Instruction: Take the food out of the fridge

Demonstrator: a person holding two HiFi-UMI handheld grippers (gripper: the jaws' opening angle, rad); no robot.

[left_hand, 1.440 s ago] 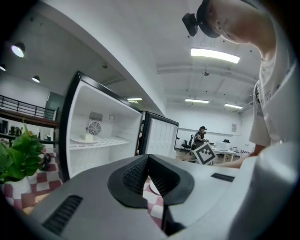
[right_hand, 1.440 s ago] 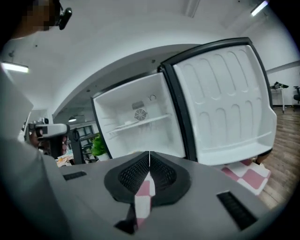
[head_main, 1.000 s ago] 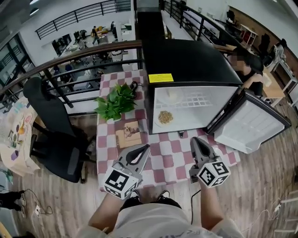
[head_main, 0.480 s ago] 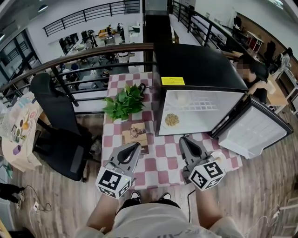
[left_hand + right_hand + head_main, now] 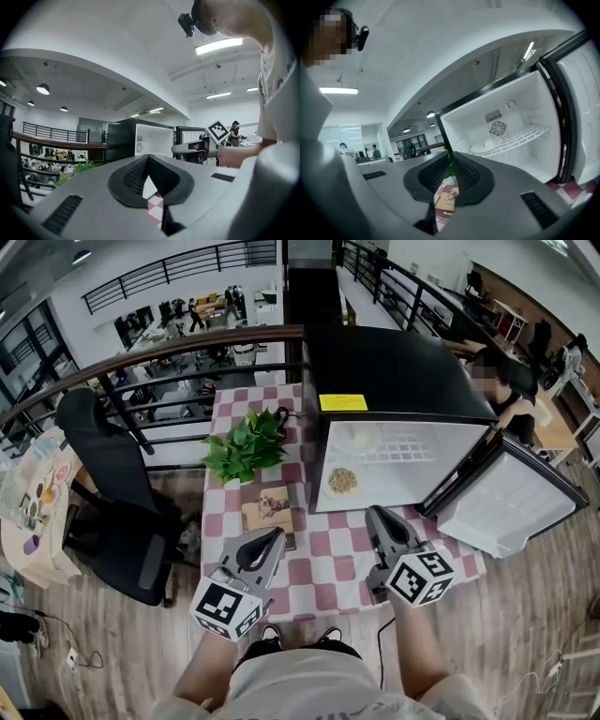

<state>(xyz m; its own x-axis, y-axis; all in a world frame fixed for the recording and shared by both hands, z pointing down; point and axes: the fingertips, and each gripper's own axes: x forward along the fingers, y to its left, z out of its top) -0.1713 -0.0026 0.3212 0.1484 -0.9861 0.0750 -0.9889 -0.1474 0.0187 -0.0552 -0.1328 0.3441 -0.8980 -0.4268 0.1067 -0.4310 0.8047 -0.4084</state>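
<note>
The black mini fridge (image 5: 394,371) stands open on the checked table, its door (image 5: 514,504) swung out to the right. A white plate of brownish food (image 5: 342,481) lies on the fridge floor. A pale item (image 5: 362,438) sits on the wire shelf above, seen as a plate (image 5: 483,147) in the right gripper view. My left gripper (image 5: 278,534) hovers over the table left of the opening, shut and empty. My right gripper (image 5: 374,513) is just in front of the opening, shut and empty, and points into the white fridge interior (image 5: 520,122). The left gripper view shows the right gripper (image 5: 187,148) beside the fridge (image 5: 122,140).
A potted green plant (image 5: 246,446) and a small board with a dog picture (image 5: 265,513) sit on the table left of the fridge. A black office chair (image 5: 117,507) stands at the left by the railing (image 5: 150,357). A person sits behind the fridge door at the right.
Both grippers have shifted a little to the left in front of the fridge. Both stay shut and empty; the plate of food has not moved.
</note>
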